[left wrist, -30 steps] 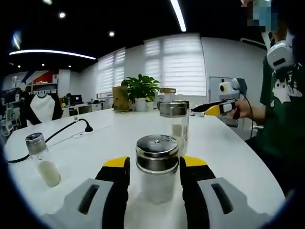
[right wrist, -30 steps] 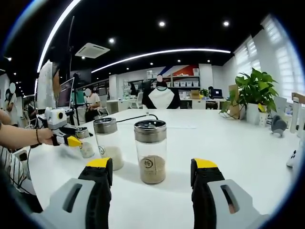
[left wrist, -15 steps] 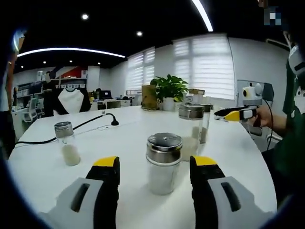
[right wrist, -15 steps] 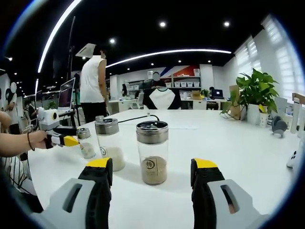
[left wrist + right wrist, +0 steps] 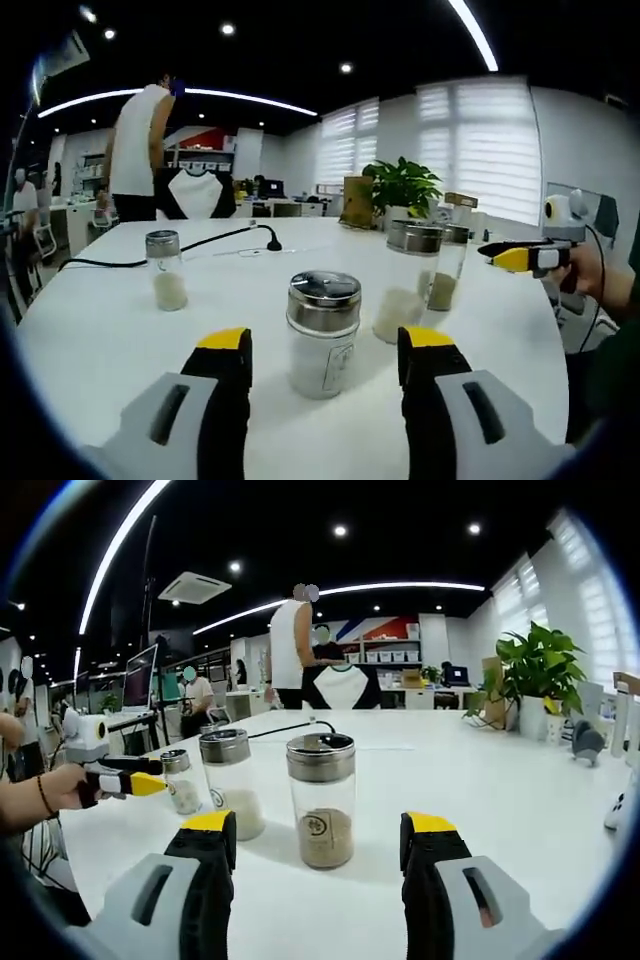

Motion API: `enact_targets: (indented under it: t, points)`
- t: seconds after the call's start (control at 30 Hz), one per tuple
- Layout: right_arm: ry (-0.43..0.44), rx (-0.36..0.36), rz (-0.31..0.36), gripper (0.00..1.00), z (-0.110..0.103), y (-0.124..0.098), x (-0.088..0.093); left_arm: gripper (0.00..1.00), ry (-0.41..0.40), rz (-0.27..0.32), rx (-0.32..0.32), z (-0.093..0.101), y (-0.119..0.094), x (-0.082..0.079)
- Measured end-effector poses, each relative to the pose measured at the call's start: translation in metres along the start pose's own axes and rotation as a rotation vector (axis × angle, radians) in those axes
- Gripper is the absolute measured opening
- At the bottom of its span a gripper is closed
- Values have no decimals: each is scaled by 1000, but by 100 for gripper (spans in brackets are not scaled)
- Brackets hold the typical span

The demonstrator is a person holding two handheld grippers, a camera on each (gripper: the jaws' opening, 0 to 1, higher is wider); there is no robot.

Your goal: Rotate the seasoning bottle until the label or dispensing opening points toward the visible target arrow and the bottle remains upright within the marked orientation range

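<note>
Left gripper (image 5: 325,350) sits low over the white worktop (image 5: 90,340), jaws released and wide, and the seasoning bottle (image 5: 321,332) with the steel shaker lid stands upright between them, touching neither jaw. It's toward the near edge of the worktop, with a small label mark showing on the glass low on its front. Right gripper (image 5: 320,835) is likewise released, jaws spread on either side of a taller jar (image 5: 321,800) holding brown seasoning, also untouched. A second tall jar (image 5: 230,795) with white contents stands just beside that one, and a small shaker (image 5: 166,270) sits well apart toward the far left side.

No target arrow can be made out on the worktop from here, so the goal heading is a guess.

For a clean turn, my read: slide the left jaws forward so they bracket the glass body below the lid, close squarely on both sides, and twist about the bottle's own vertical axis without lifting or leaning. Grip too high and it may tip. Turn in short increments, checking the label.
</note>
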State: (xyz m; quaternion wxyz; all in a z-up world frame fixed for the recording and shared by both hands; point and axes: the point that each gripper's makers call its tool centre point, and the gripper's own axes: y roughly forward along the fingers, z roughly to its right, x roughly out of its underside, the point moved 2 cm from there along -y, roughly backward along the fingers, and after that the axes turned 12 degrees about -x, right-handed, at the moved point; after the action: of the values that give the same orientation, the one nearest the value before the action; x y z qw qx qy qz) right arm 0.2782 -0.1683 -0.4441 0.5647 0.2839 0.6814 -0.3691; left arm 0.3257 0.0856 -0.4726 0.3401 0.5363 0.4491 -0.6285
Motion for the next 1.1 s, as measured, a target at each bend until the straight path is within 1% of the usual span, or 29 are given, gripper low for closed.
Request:
enact_targets:
  t: [0.07, 0.1, 0.13, 0.2, 0.3, 0.37, 0.4, 0.43, 0.47, 0.53, 0.57, 0.63, 0.7, 0.87, 1.0, 1.1]
  points:
    - [2, 0, -2, 67, 0, 0, 1, 60, -15, 11, -20, 3, 0, -2]
    - [1, 1, -3, 67, 0, 0, 1, 60, -16, 7, -59, 1, -1, -3]
    - [1, 0, -3, 67, 0, 0, 1, 60, -8, 7, -63, 2, -1, -3]
    - [4, -1, -1, 67, 0, 0, 1, 60, -20, 11, -104, 1, 0, -4]
    - [4, -3, 1, 67, -1, 0, 1, 59, -67, 8, -151, 1, 3, -2]
    - [5, -5, 2, 67, -2, 0, 1, 60, -63, -6, -190, 2, 5, 2]
    - [4, -5, 2, 67, -2, 0, 1, 60, -76, -4, -219, 1, 6, 2]
    - [4, -6, 2, 67, -3, -1, 1, 60, -85, -4, -231, 3, 6, 2]
    - [5, -6, 2, 67, -3, -1, 1, 61, -74, 6, -237, 6, 8, 1]
    - [6, -5, 4, 67, -2, -2, 1, 60, -55, 17, -267, 7, 9, -2]
    - [7, -4, 5, 67, -2, -2, 1, 60, -58, 18, -275, 8, 10, -2]
    - [8, -3, 6, 67, -2, -3, 1, 57, -84, 8, -312, 5, 12, -1]
    - [10, -3, 7, 67, -2, -3, 1, 55, -103, 8, -323, 5, 16, -1]
    - [12, -3, 8, 67, -1, -4, 2, 55, -61, 7, -330, 13, 24, 0]
    - [14, -2, 9, 67, 1, -5, 2, 49, -46, -1, -343, 14, 28, 1]
    - [17, 0, 8, 67, 2, -5, 3, 48, -43, -13, -352, 13, 30, 4]
